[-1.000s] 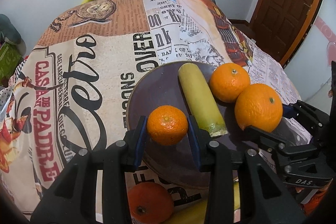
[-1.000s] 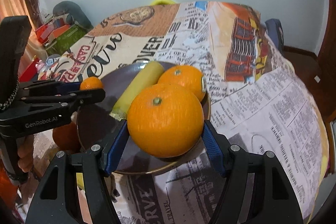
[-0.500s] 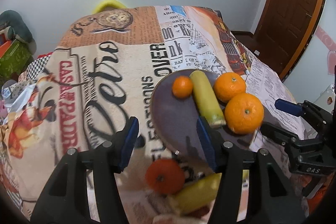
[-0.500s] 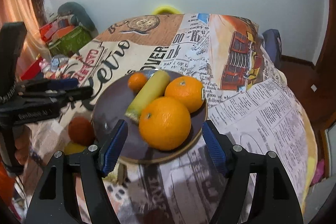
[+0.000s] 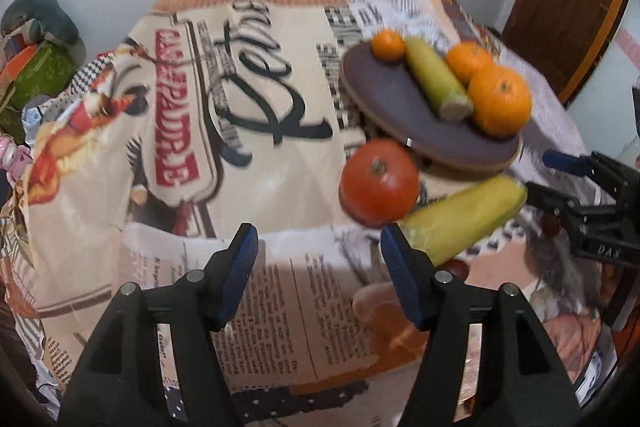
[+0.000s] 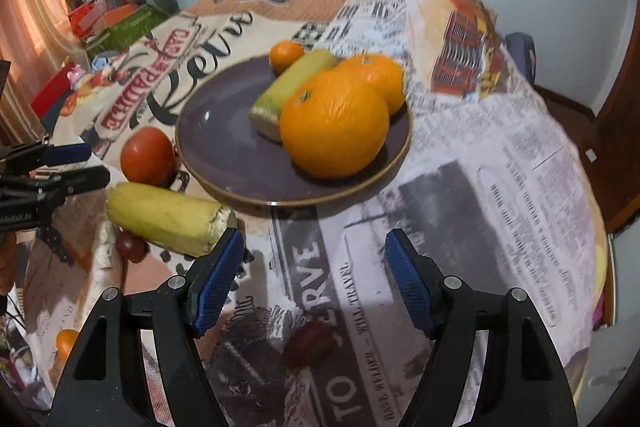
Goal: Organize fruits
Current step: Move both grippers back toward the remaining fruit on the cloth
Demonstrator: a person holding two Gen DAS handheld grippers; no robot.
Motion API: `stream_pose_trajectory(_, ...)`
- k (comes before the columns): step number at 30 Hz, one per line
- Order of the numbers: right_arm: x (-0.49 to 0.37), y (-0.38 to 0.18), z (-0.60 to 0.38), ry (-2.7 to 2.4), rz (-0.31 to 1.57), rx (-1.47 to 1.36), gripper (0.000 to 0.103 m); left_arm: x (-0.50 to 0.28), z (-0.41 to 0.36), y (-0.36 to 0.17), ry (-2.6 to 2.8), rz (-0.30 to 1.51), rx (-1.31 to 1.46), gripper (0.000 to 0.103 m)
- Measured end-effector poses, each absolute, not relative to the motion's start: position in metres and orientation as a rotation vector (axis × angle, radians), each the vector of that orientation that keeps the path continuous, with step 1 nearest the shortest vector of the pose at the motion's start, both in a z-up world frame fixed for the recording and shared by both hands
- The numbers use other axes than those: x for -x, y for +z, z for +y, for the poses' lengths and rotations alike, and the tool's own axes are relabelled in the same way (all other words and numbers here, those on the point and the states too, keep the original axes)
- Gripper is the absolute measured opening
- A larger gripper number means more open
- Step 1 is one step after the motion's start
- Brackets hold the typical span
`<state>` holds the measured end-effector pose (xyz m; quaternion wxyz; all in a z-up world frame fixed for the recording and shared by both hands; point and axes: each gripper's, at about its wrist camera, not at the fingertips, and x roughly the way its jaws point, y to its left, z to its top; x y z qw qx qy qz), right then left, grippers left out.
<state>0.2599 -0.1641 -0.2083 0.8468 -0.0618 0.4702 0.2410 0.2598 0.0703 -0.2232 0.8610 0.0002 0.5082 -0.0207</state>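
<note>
Nearest the right wrist camera, the right gripper (image 6: 314,277) stood with its jaws wide and nothing between them, over a tablecloth (image 6: 520,187) printed like old newspaper. Large letters reading "ERVE" and "TO" ran under it, with a smaller line that seemed to say "WILL TRAVEL". A dark reddish fruit (image 6: 308,343), too blurred to name, lay on the print between the gripper's arms.

The left gripper (image 5: 320,267) was likewise empty, its jaws having just been opening and now parted wide above small newsprint too fine to read. The body of the other gripper at the right edge of the left view carried the letters "DAS".

Just beyond the left gripper's blue pads lay two loose pieces, touching or nearly so: one red tomato-like fruit (image 5: 379,183) and one yellow cut banana (image 5: 464,221). A small dark red fruit (image 6: 131,246) sat tucked against the banana's near side.

Farther on stood one dark purple plate (image 6: 224,147) holding four pieces: two large oranges (image 6: 335,123), one behind the other; one yellow-green cut banana (image 6: 292,89) lying beside them; and one small mandarin (image 6: 286,55) at the far rim, against the banana.

Past the plate the cloth bore red lettering that looked like "CASA DE PADRE" beside a big black script word starting "Retr".
</note>
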Motion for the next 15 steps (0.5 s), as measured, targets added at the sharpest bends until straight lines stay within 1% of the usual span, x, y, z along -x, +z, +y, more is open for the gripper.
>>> stream_pose_trajectory(8,-0.254,-0.209,-0.165,0.522,0.989,0.148,0.070,-0.262,0.059,-0.230,-0.055,1.065,-0.037,0.063)
stream_pose_trajectory(11,-0.248,-0.207,-0.170,0.530,0.972,0.161,0.070,-0.266,0.058,-0.231,-0.078,1.086,0.000,0.059)
stream_pose_trajectory(15,-0.232,-0.208,-0.182,0.553,0.971,0.160,0.070,-0.269,0.048,-0.230,-0.084,1.085,0.004,0.059)
